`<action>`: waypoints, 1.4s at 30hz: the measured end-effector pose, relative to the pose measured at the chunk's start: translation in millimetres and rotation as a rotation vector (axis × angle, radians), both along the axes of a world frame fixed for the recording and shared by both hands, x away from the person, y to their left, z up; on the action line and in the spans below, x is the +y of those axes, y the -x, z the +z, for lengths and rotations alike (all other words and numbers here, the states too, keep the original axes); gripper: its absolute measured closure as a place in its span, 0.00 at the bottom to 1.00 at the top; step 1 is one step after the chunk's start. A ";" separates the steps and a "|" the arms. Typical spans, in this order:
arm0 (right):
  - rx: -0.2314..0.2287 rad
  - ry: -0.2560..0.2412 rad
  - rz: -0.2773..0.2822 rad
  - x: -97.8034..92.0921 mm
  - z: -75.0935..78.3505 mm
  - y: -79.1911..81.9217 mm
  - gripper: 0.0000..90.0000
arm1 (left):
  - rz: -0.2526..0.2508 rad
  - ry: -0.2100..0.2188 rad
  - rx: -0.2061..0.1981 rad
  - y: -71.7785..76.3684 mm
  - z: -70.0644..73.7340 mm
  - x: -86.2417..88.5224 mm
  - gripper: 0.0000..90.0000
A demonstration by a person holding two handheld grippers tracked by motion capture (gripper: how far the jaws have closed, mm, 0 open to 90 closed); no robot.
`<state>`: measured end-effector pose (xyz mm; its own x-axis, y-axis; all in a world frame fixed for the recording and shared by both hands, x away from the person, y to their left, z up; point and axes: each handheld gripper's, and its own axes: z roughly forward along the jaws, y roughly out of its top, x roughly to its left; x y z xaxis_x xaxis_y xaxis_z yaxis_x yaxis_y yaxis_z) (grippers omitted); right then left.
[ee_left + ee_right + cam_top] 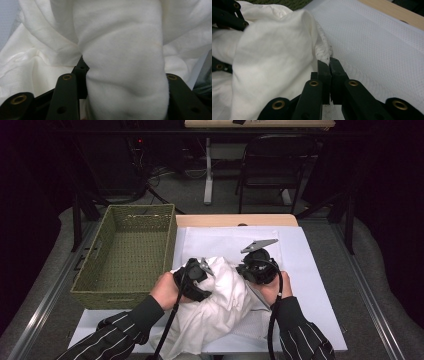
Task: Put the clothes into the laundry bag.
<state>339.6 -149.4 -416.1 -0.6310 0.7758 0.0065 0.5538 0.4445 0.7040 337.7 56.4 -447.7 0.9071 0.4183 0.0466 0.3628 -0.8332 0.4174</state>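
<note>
The white garment [220, 305] lies bunched on the white mat [310, 270], just right of the wicker basket [127, 255]. My left gripper [197, 277] has its jaws spread around a thick fold of it, gathering bulk. My right gripper [257, 265] is clenched on a thin lace-edged hem, so both ends stay controlled for lifting toward the basket.

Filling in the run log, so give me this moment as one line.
left gripper: shut on white cloth | right gripper: shut on cloth's edge | wicker basket: empty
</note>
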 end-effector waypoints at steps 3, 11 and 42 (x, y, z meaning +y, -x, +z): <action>0.030 0.017 -0.007 -0.7 -9.1 -3.3 0.99 | -0.021 -0.019 -0.049 9.2 -9.4 -8.9 0.43; 0.022 0.018 -0.018 -1.4 -8.4 -4.5 0.99 | -0.109 -0.027 -0.074 23.0 -14.1 -18.6 0.56; 0.044 -0.107 0.073 3.3 2.9 6.9 0.99 | 0.118 0.136 0.100 -21.0 -22.4 -25.1 0.63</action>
